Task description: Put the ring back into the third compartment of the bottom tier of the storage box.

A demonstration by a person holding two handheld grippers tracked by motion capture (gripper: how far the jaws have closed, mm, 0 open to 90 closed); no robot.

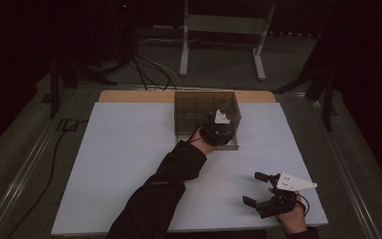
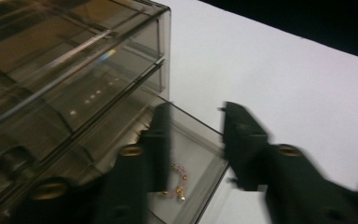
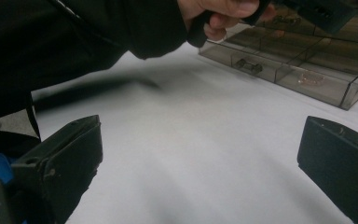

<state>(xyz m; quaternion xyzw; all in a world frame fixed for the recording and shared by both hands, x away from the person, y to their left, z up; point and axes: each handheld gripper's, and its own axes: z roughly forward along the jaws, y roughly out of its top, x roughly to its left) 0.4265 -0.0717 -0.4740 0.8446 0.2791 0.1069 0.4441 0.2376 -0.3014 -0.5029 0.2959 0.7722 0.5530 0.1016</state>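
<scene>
The bracelet [image 2: 179,179] in the open drawer [image 2: 200,140] looks light, limp, delicate; pinch its chain. Left gripper [image 2: 193,140] hovers above, jaws parted. Right gripper [image 1: 258,189] rests released.

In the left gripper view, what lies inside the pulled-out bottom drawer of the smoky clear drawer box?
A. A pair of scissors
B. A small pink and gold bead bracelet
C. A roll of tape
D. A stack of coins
B: in the left gripper view a small bracelet of pink beads with gold bits lies on the floor of the open drawer, between the open jaws of the left gripper.
</scene>
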